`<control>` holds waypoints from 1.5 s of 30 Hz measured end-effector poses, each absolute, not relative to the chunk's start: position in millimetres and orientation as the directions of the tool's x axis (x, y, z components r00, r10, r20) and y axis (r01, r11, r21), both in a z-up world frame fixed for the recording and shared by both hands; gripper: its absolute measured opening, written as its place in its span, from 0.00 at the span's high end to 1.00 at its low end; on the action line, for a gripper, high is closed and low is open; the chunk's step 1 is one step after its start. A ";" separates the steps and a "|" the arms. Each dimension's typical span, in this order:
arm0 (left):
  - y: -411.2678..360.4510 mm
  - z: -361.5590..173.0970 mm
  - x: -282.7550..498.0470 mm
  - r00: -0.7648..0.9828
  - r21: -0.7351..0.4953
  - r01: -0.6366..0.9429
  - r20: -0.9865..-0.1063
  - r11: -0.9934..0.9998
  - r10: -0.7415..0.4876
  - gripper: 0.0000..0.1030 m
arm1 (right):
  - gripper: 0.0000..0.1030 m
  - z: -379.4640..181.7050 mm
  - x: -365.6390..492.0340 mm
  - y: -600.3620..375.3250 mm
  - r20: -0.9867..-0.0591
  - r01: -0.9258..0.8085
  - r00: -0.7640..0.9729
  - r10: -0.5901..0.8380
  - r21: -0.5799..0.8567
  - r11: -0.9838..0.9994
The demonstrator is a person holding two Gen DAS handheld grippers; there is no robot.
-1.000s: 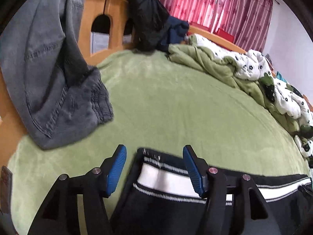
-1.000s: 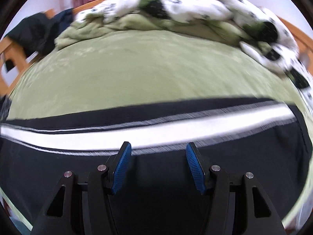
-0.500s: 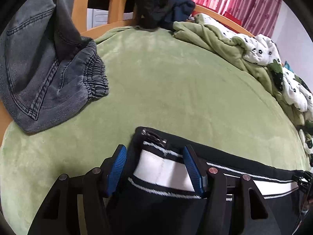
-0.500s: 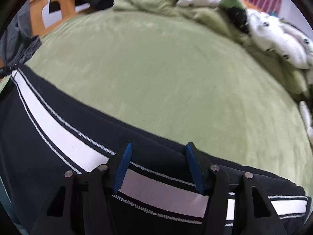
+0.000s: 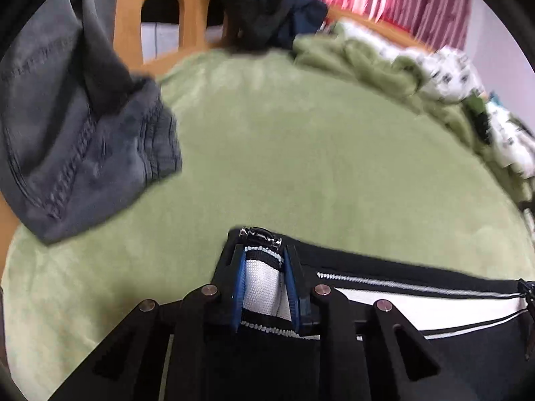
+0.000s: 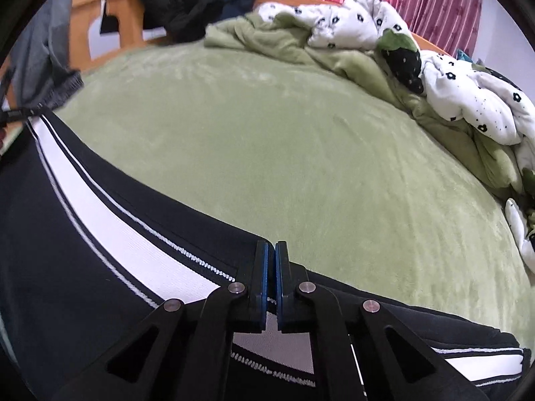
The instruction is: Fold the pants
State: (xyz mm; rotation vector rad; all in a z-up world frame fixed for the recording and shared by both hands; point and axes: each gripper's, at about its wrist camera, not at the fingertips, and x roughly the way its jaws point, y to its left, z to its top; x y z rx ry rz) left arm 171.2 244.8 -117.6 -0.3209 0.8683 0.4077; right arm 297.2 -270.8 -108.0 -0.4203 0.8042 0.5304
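Black fabric with a white side stripe, the pants (image 5: 418,310) lie stretched along the near edge of the green bed cover (image 5: 317,167). The left gripper (image 5: 264,287) has just been closing and its blue pads now pinch a bunched end of the stripe by the zip pull. The right gripper (image 6: 271,280) has snapped together too, fingers almost touching, nipping the pants' far edge. Grey jeans (image 5: 77,133) hang over the wooden bed frame (image 5: 130,16).
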 end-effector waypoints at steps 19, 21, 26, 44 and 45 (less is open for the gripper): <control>199.1 -90.3 117.6 0.645 -0.250 -0.406 -0.760 0.879 0.082 0.42 | 0.58 -122.6 313.6 -345.9 -0.775 -0.295 0.605 0.182 -0.005 0.956; 190.2 -88.2 108.3 0.647 -0.223 -0.401 -0.756 0.889 0.102 0.42 | 0.58 -123.5 322.3 -343.1 -0.764 -0.275 0.623 0.164 -0.018 0.961; 180.8 -85.7 77.4 0.631 -0.180 -0.381 -0.767 0.907 0.113 0.42 | 0.58 -116.4 331.1 -337.7 -0.771 -0.232 0.625 0.125 -0.030 0.972; 212.1 -138.4 -56.2 0.710 -0.534 -0.412 -0.696 0.738 -0.108 0.43 | 0.57 -38.9 162.0 -306.1 -0.774 -0.234 0.609 0.174 0.035 0.972; 217.3 -139.2 -55.1 0.728 -0.565 -0.405 -0.675 0.718 -0.120 0.43 | 0.57 -36.9 158.5 -304.3 -0.777 -0.237 0.604 0.177 0.037 0.971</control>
